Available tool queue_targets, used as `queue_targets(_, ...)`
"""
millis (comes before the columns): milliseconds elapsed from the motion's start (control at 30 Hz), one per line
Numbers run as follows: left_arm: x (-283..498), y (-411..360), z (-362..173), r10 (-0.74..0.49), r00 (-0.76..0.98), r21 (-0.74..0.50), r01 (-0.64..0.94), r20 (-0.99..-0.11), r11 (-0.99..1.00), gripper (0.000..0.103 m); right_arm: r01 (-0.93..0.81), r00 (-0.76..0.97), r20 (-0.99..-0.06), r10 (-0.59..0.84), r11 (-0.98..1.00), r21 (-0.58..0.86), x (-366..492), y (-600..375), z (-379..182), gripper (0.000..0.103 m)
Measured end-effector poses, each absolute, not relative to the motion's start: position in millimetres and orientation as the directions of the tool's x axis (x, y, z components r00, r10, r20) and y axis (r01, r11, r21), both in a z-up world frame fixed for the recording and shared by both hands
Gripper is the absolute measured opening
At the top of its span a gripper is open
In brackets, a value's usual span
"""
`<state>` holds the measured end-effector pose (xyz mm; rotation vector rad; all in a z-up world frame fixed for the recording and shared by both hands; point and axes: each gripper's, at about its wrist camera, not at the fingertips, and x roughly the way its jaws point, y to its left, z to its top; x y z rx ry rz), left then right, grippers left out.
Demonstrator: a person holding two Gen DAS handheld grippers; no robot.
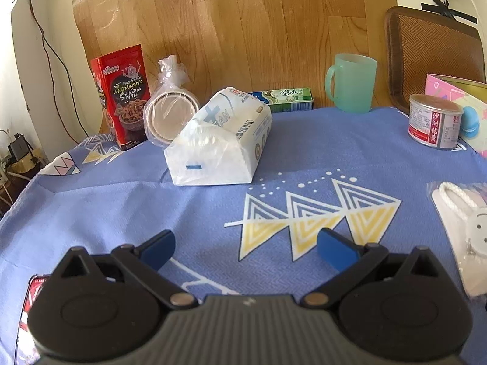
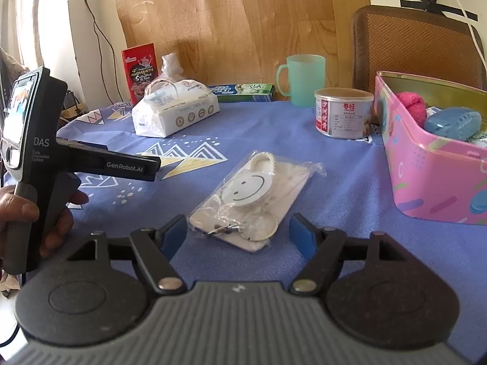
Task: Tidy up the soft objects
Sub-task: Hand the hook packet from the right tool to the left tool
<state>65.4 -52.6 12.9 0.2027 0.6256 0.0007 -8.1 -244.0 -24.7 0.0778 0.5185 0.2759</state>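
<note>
A white tissue pack lies on the blue tablecloth, ahead of my left gripper, which is open and empty above the cloth. The pack also shows in the right wrist view. A clear bag with a white smiley-face pouch lies just ahead of my right gripper, which is open, its near end between the fingers. The pouch shows at the right edge of the left wrist view. A pink tin box at the right holds a pink ball and a blue soft thing.
Along the back stand a red snack pouch, bagged paper cups, a green toothpaste box, a green mug and a can. A chair stands behind. The left gripper's body is at the left.
</note>
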Motion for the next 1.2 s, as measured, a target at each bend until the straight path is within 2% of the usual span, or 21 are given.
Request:
queue_targets(500,68,-44,13,0.025,0.795,0.121,0.061,-0.606,0.991,0.103,-0.243,0.832,-0.480,0.278,0.960,0.136,-8,-242,-25,0.077)
queue_targets(633,71,-39,14,-0.009,0.777,0.066,0.066,-0.629,0.996,0.103,-0.244,0.831,-0.482,0.278,0.961,0.133,-7,-242,-25,0.078)
queue_targets(733,67,-39,20,-0.102,0.762,-0.048,0.093,-0.640,0.995,0.103,-0.246,0.829,-0.485,0.278,0.961,0.129,-7,-242,-25,0.079)
queue_targets(867,55,-63,33,-0.287,0.719,-0.153,0.247,-0.633,0.957,0.102,-0.251,0.827,-0.488,0.279,0.960,0.124,-6,-241,-25,0.080)
queue_targets(933,55,-78,37,-0.372,0.662,-0.198,0.325,-0.650,0.925,0.095,-0.252,0.826,-0.488,0.281,0.960,0.125,-6,-241,-25,0.080)
queue_targets(1033,61,-95,36,-0.467,0.555,-0.283,0.388,-0.688,0.877,0.093,-0.251,0.827,-0.489,0.276,0.961,0.119,-7,-241,-25,0.080)
queue_targets(1100,64,-103,33,-0.497,0.511,-0.324,0.393,-0.701,0.861,0.092,-0.248,0.826,-0.497,0.266,0.963,0.103,-7,-239,-25,0.080)
queue_targets(1167,60,-113,31,-0.492,0.515,-0.299,0.414,-0.701,0.860,0.089,-0.250,0.824,-0.506,0.256,0.965,0.081,-5,-237,-25,0.080)
queue_targets(1200,58,-121,31,-0.495,0.511,-0.278,0.444,-0.702,0.852,0.083,-0.253,0.823,-0.512,0.246,0.966,0.056,-5,-234,-25,0.073)
